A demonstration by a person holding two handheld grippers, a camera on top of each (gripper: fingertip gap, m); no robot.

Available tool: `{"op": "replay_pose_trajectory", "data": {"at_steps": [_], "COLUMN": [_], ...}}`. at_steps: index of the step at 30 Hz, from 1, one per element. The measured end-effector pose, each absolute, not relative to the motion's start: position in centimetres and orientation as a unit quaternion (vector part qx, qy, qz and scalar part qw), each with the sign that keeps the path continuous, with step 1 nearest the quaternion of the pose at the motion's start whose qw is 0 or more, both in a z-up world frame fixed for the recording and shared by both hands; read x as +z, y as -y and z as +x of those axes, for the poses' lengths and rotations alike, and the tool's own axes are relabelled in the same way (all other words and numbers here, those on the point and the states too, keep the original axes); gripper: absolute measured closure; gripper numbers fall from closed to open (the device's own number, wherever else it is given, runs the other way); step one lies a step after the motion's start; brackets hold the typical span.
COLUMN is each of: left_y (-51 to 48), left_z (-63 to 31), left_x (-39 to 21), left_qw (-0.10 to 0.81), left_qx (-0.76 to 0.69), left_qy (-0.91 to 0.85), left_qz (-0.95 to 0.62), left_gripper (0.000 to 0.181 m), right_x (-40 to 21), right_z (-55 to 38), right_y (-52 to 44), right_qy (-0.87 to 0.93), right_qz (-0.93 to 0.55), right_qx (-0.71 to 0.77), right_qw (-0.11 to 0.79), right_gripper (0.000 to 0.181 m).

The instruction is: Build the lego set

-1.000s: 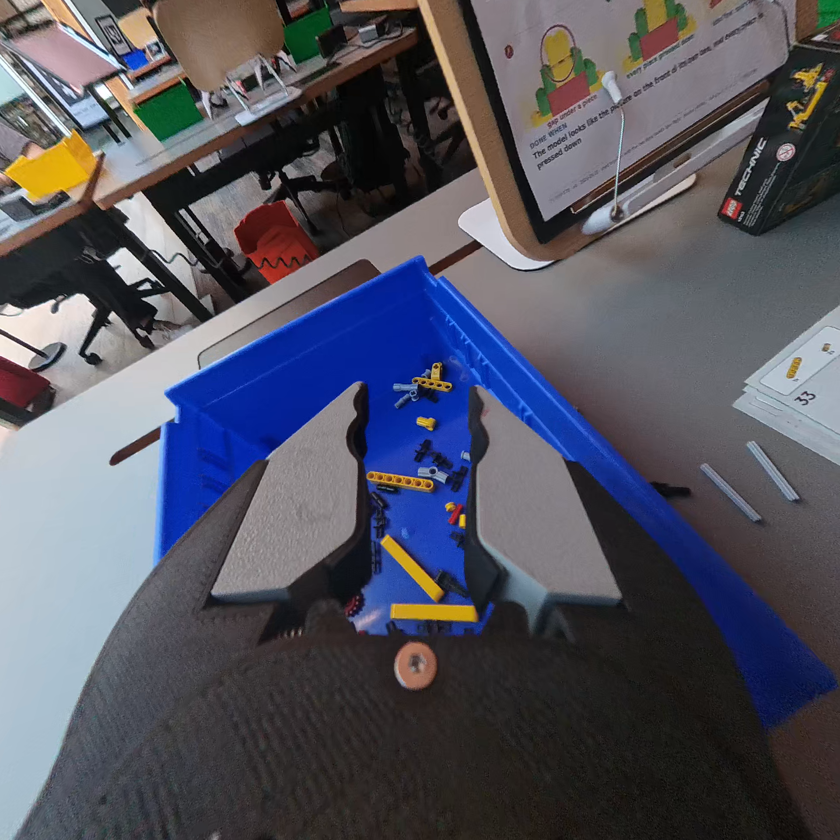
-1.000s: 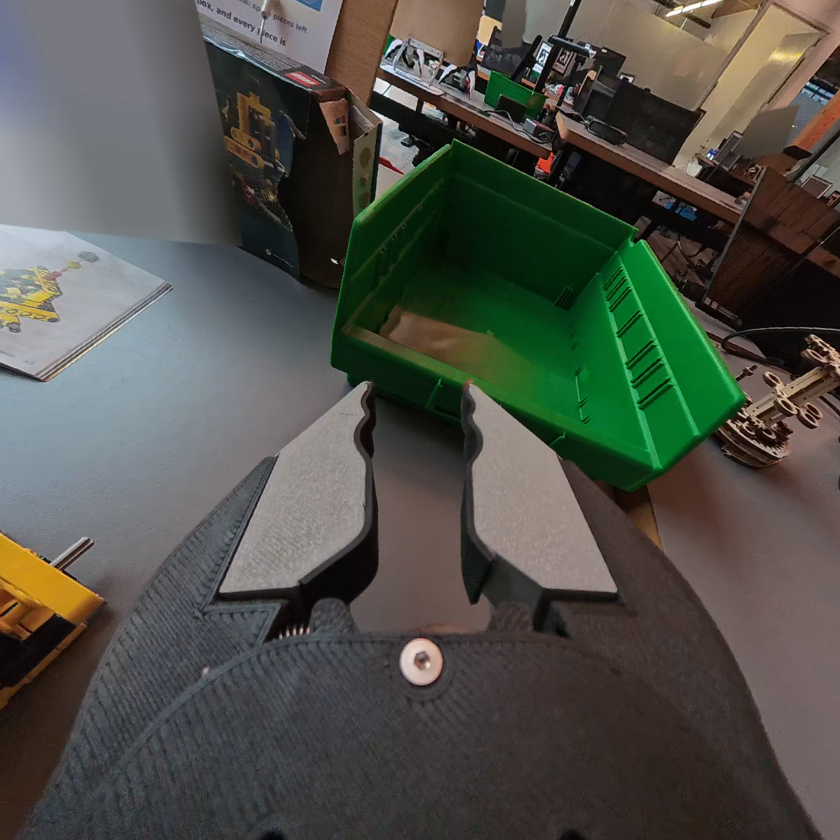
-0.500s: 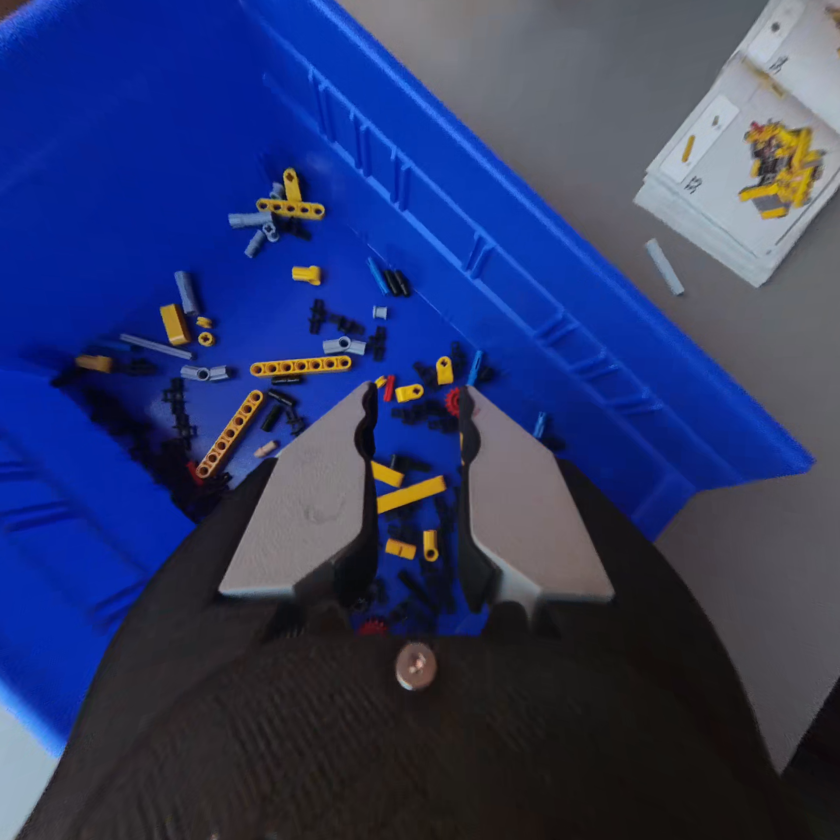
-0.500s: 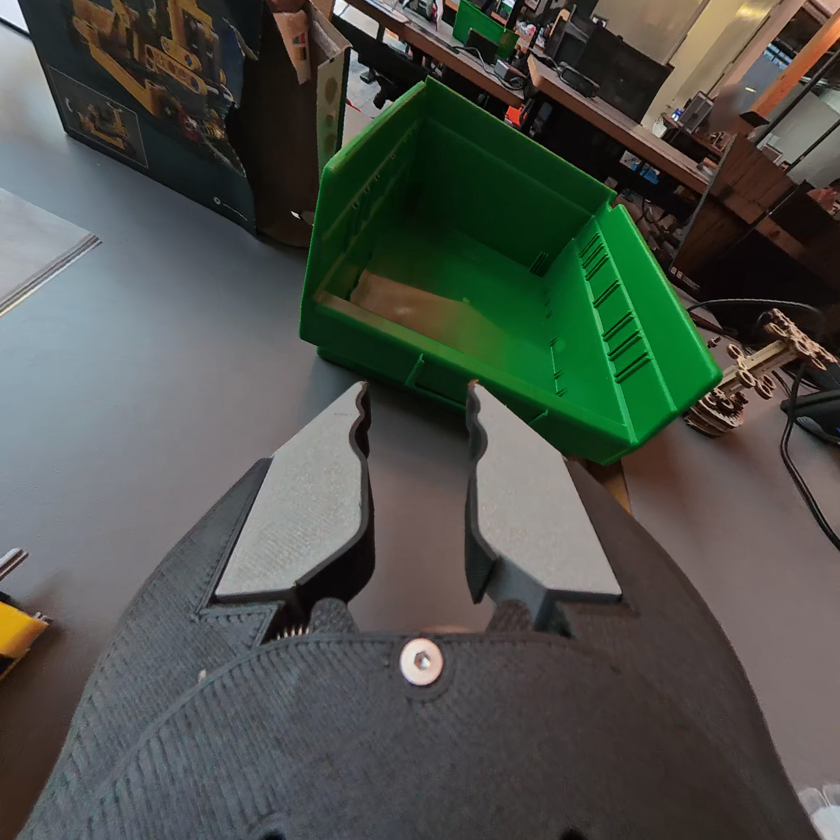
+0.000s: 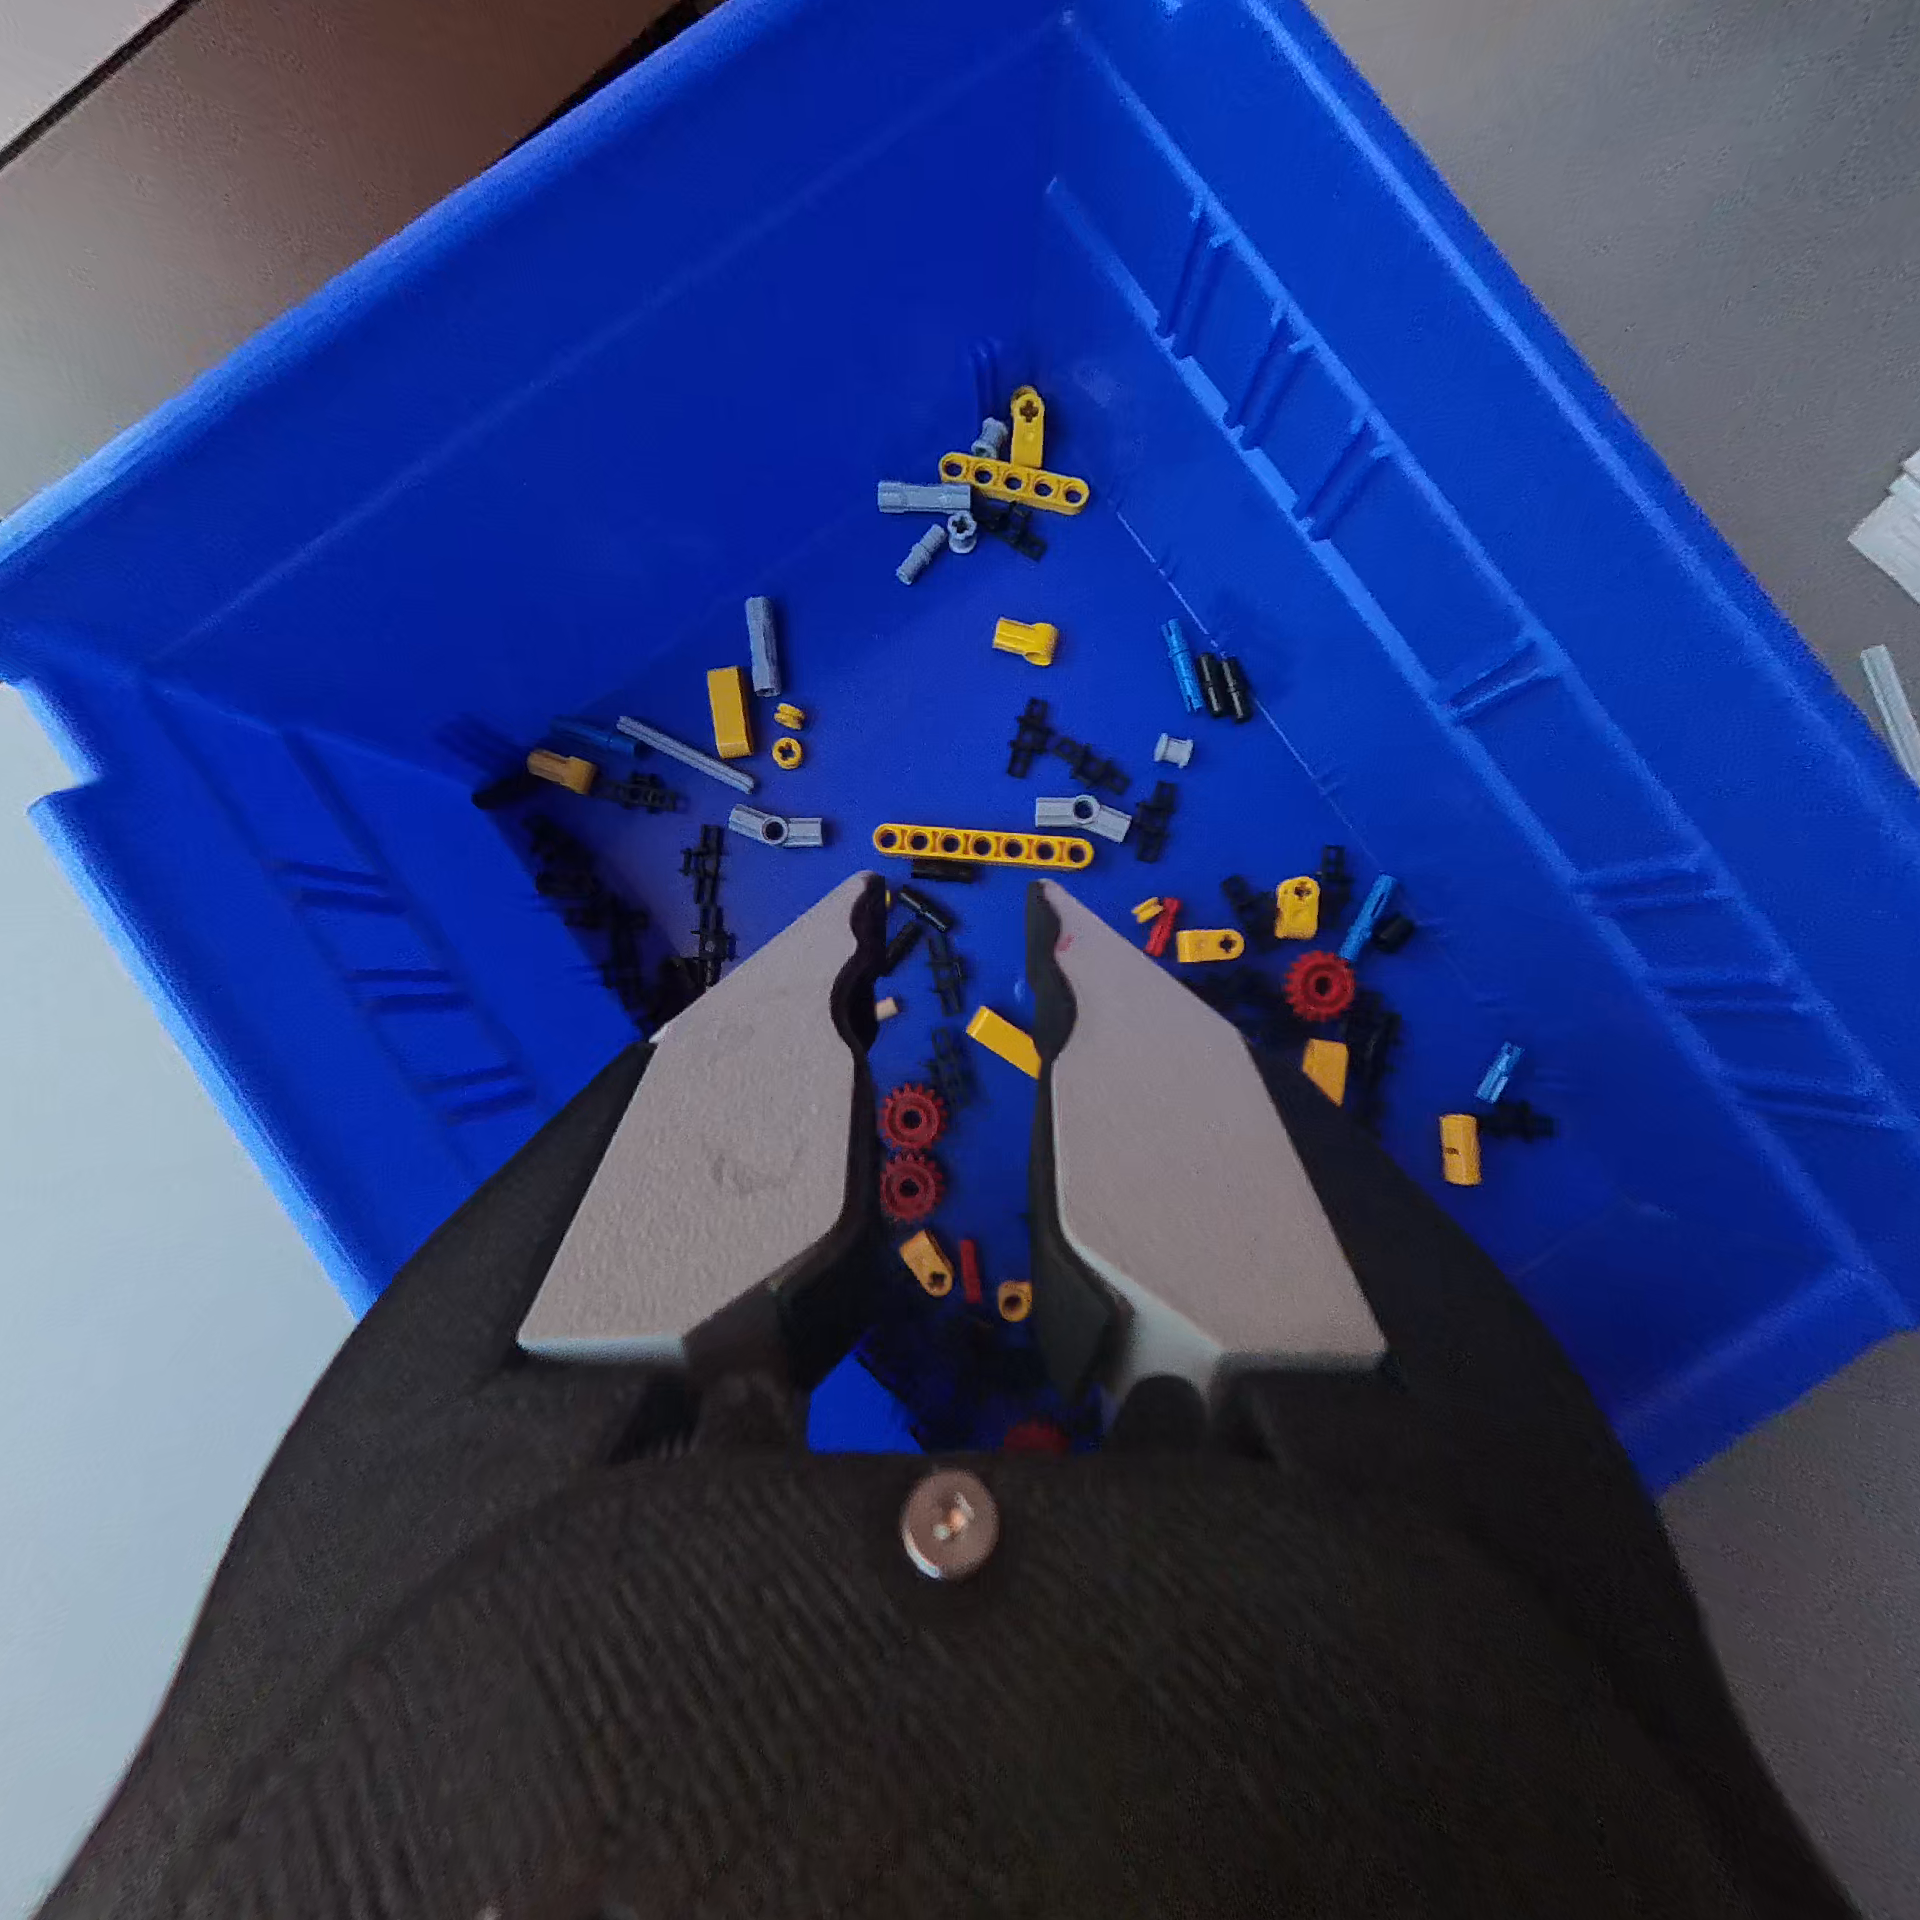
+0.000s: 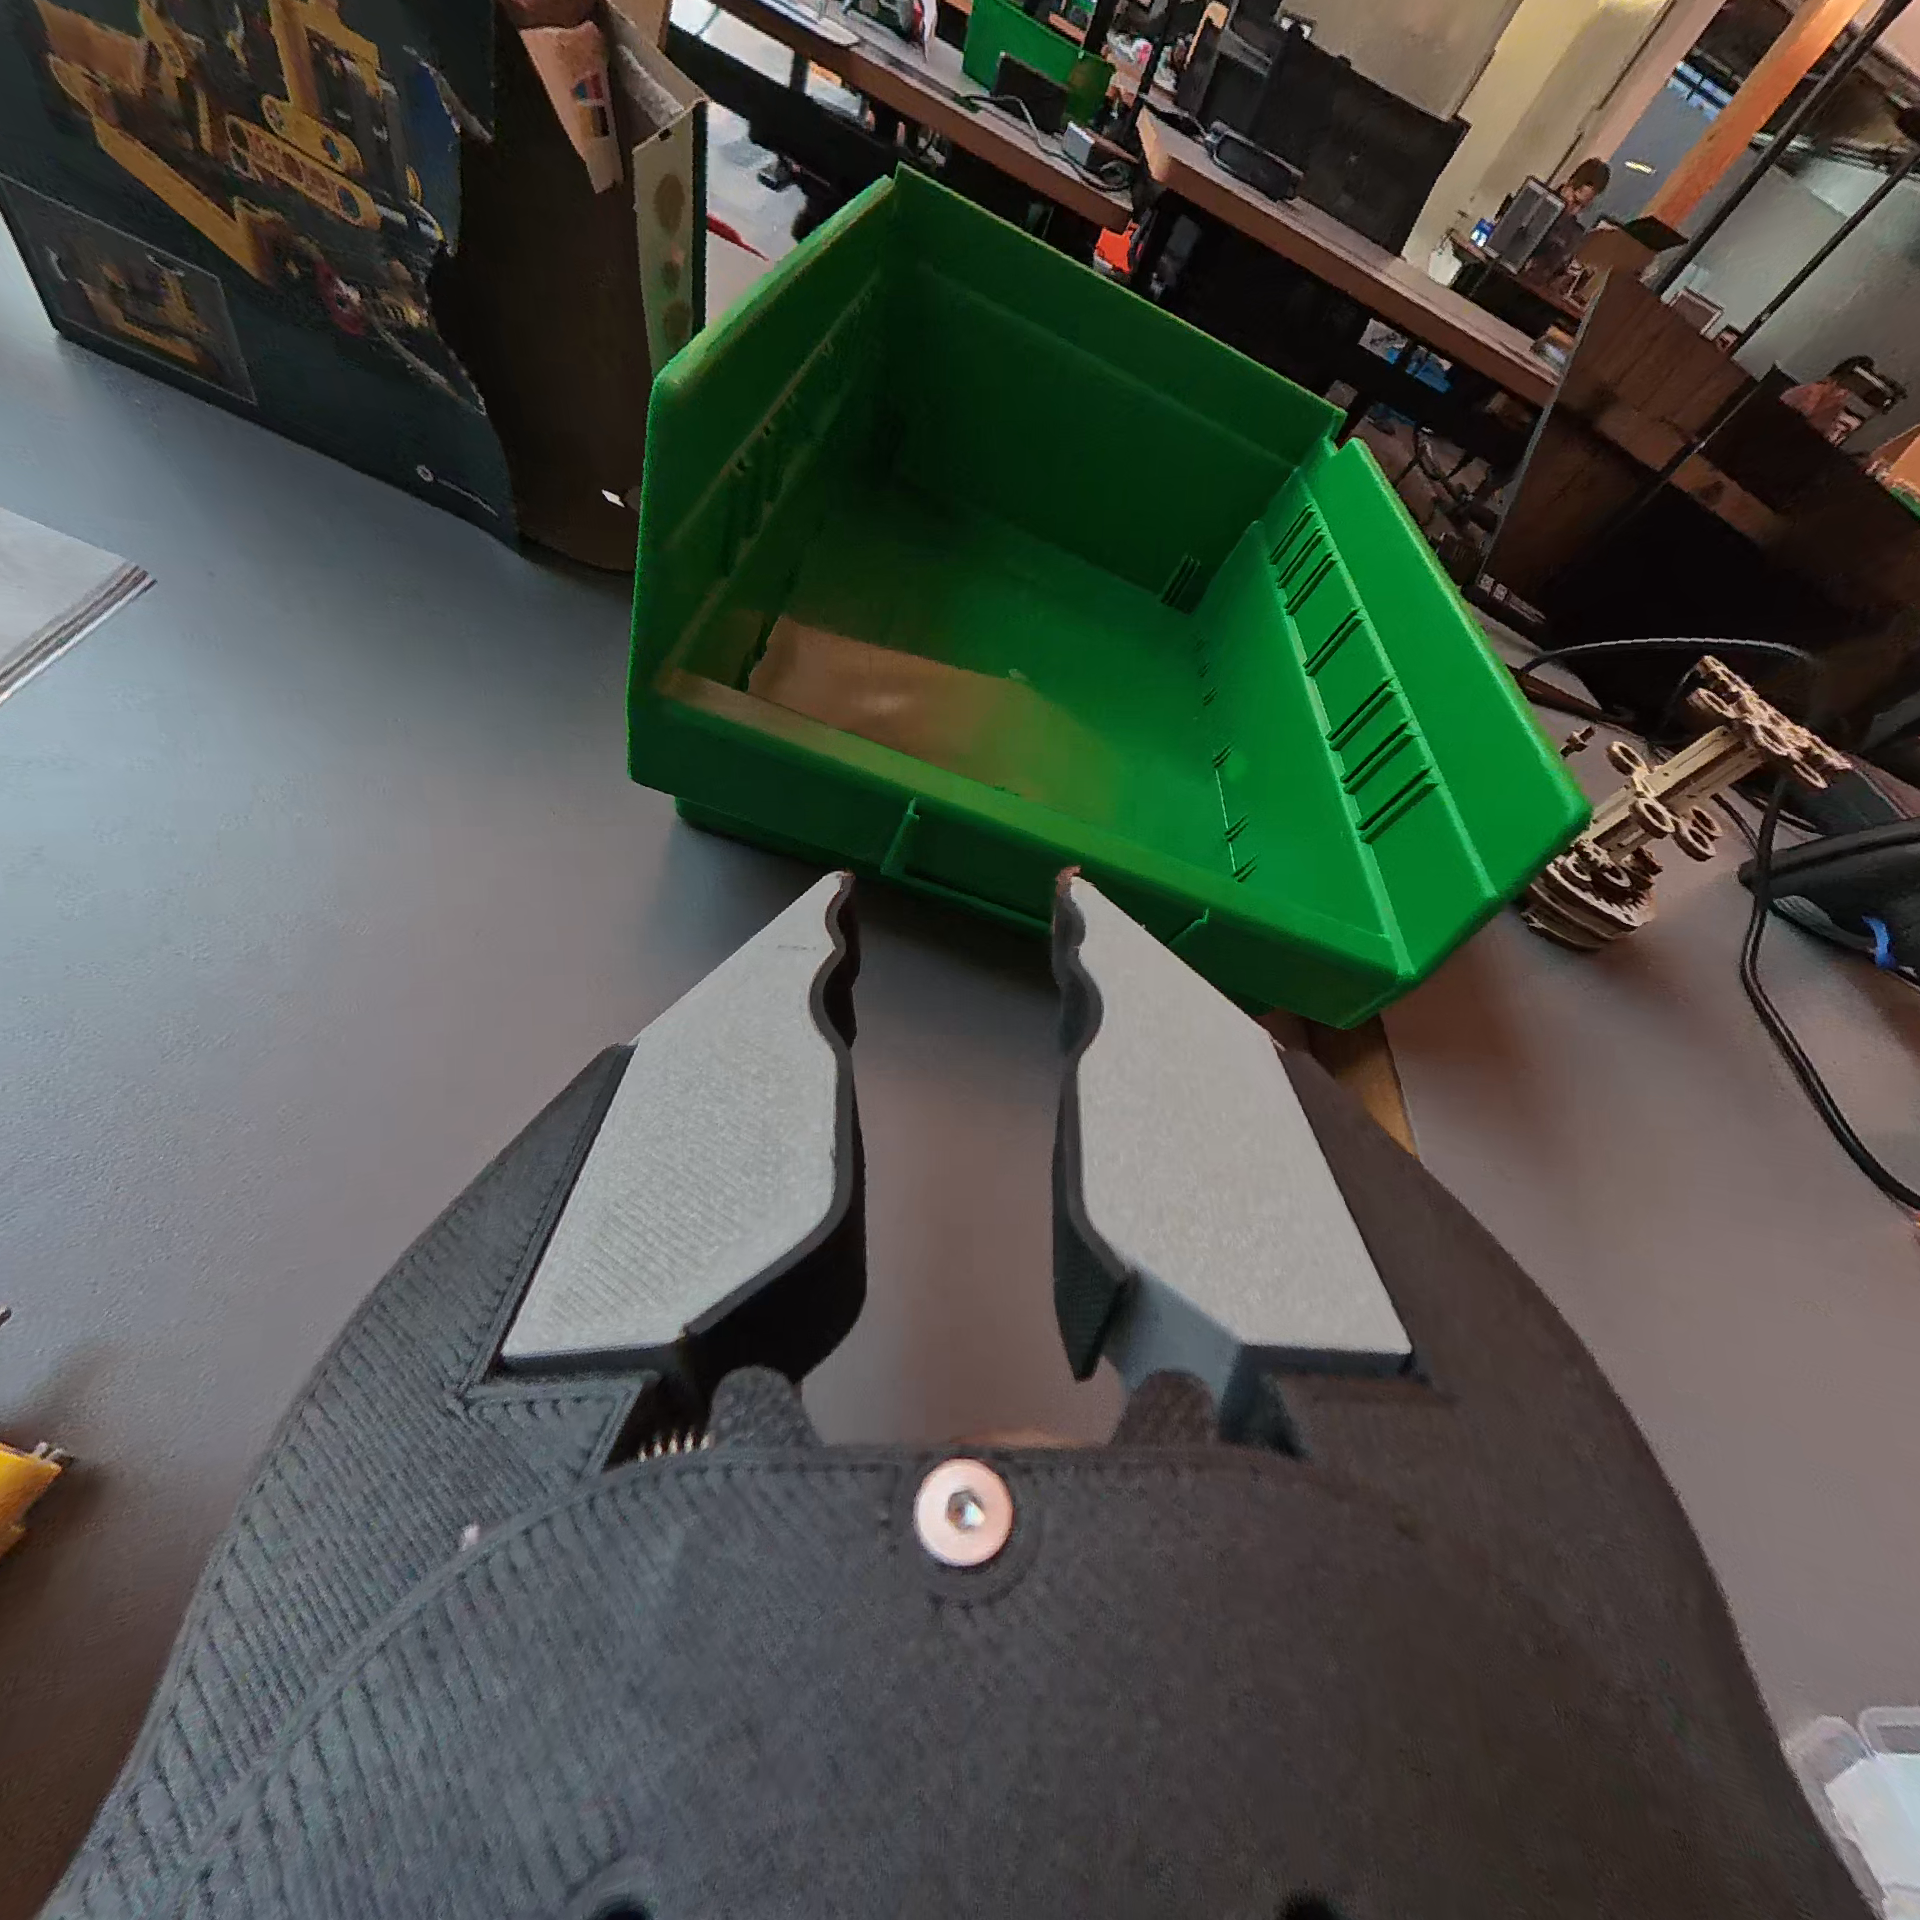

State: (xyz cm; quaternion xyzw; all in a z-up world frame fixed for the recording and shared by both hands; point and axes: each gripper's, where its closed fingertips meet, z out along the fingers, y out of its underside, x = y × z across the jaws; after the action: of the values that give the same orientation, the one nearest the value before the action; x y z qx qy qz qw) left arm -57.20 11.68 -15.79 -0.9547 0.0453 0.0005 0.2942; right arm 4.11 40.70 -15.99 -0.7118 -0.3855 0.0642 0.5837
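Two grippers show, one in each wrist view, and neither grasps anything. The left gripper [image 5: 951, 894] hangs over the blue bin [image 5: 499, 343], fingers spread apart, tips pointing down at the bin's floor. Loose lego pieces lie scattered there: a long yellow beam with holes [image 5: 982, 845] just beyond the fingertips, a shorter yellow beam [image 5: 1015, 483] with grey connectors near the far corner, two red gears [image 5: 910, 1153] side by side in the gap between the fingers, a third red gear [image 5: 1317, 984] to the right, and many small black pins [image 5: 1070, 753] spread among them. Whether the tips touch the floor cannot be told.

The right gripper [image 6: 954, 883] is released as well, its fingers parted over the bare dark worktop [image 6: 312, 831]. Just beyond its tips stands an empty green bin [image 6: 1392, 665], tilted open toward the camera. The lego set's box [image 6: 260, 208] stands upright at the worktop's far left, just beside the green bin. A yellow piece of the partly built model [image 6: 21, 1491] shows at the left edge.
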Motion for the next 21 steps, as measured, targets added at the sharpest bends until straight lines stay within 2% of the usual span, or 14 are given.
{"op": "replay_pose_trajectory", "data": {"at_steps": [1, 4, 8, 14, 19, 21], "left_y": [-11.8, -12.6, -12.5, -11.2, -11.6, -11.6], "left_z": [-57.3, -57.5, -55.5, -52.7, -52.5, -52.6], "left_x": [-15.9, -15.6, -16.6, -19.8, -20.4, -20.5], "left_qw": [0.294, 0.304, 0.266, 0.184, 0.178, 0.173], "left_qx": [-0.006, -0.009, -0.03, -0.061, -0.078, -0.083], "left_qy": [-0.041, -0.034, -0.08, -0.122, -0.108, -0.097], "left_qz": [-0.955, -0.952, -0.96, -0.973, -0.975, -0.977], "left_gripper": [0.156, 0.159, 0.167, 0.164, 0.163, 0.172], "right_x": [-16.0, -16.1, -16.2, -16.2, -16.1, -16.2], "right_z": [4.1, 4.1, 4.1, 4.2, 4.2, 4.1], "right_y": [-40.7, -40.7, -40.8, -40.8, -40.8, -40.8], "right_qy": [0.385, 0.386, 0.39, 0.388, 0.387, 0.389], "right_qz": [-0.712, -0.713, -0.713, -0.714, -0.712, -0.713], "right_qx": [0.065, 0.06, 0.055, 0.055, 0.056, 0.054], "right_qw": [0.583, 0.582, 0.581, 0.581, 0.582, 0.581], "right_gripper": [0.147, 0.147, 0.147, 0.148, 0.148, 0.148]}}
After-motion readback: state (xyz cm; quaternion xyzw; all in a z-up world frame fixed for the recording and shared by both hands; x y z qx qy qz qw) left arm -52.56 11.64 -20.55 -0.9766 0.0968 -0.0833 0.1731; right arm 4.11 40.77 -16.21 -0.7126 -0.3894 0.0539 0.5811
